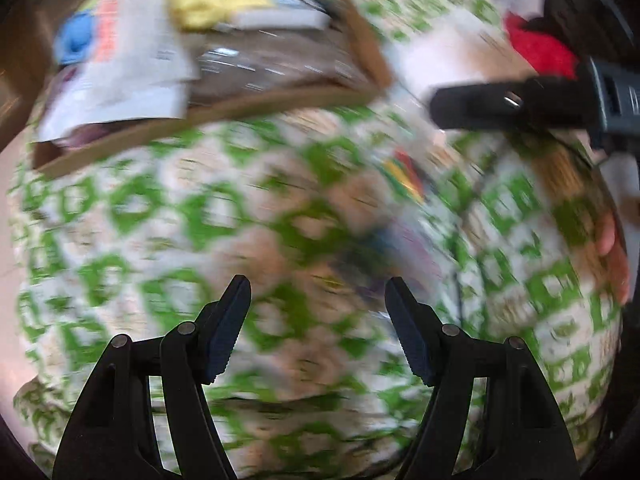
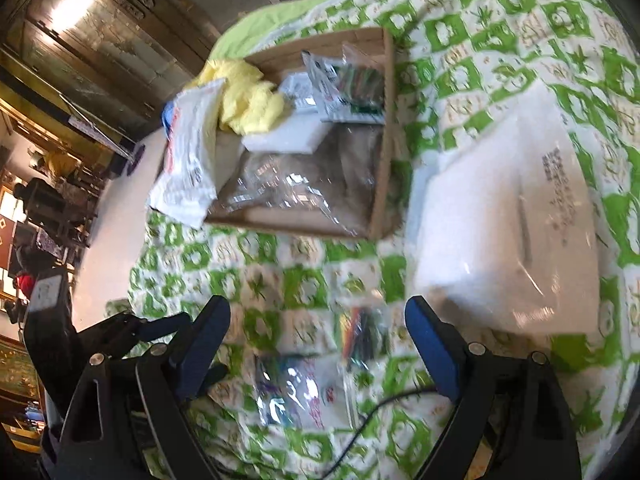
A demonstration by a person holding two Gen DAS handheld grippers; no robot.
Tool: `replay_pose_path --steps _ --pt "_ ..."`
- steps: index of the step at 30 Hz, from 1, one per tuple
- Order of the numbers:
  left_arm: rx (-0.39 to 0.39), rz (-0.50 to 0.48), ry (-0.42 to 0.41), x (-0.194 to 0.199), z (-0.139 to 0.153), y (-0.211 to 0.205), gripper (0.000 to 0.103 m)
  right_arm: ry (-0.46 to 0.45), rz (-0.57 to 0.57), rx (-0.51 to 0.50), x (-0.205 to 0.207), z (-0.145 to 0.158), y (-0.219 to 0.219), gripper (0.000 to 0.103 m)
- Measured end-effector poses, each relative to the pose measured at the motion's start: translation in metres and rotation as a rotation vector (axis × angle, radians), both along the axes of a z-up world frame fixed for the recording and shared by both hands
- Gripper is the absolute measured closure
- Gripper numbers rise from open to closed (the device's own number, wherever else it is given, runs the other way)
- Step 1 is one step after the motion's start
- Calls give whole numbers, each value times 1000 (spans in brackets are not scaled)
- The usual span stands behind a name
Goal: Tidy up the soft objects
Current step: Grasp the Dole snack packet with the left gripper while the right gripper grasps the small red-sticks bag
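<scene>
An open cardboard box lies on a green-and-white bedspread. In it are a yellow soft cloth, a white foam pad, a clear bag of brownish stuff and a small colourful packet. A white packet hangs over its left wall. My right gripper is open and empty above two small clear packets on the bedspread. The left wrist view is blurred. My left gripper hovers open and empty over the bedspread, below the box and near a colourful packet.
A large white pack in clear plastic lies right of the box. A black cable runs over the bedspread by the right gripper. One finger of the right gripper, a red thing and a hand show at the left wrist view's right side.
</scene>
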State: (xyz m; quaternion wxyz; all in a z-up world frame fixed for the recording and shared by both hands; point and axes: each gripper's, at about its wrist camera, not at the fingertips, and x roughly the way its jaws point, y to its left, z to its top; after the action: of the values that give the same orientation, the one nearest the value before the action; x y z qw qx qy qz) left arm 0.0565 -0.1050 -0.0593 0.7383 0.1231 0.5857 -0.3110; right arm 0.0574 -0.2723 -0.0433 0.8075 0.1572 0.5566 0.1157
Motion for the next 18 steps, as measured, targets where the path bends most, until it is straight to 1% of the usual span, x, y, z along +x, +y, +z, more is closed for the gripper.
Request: replay_pose_path --steps 2,4,9,12,14,15,18 --pt "1 -51 14 -9 -7 -12 33 21 24 -18 -2 -1 3 14" --pt "25 -78 1 -14 -15 -22 33 22 29 -40 -4 -2 5 14" --pt "57 -126 -32 -13 -27 -42 33 23 -42 16 -3 -3 -10 14" --pt "40 -151 -45 -6 -28 -53 27 32 -61 34 -1 -4 -16 14" --pt "21 -172 -47 -4 -27 -60 27 36 -66 35 -1 -5 -19 14" --pt "16 -190 -47 -6 -28 -62 24 39 -67 34 0 -6 -20 14" --pt "40 -249 -62 -17 -33 -71 20 43 -68 32 0 -7 -21 14"
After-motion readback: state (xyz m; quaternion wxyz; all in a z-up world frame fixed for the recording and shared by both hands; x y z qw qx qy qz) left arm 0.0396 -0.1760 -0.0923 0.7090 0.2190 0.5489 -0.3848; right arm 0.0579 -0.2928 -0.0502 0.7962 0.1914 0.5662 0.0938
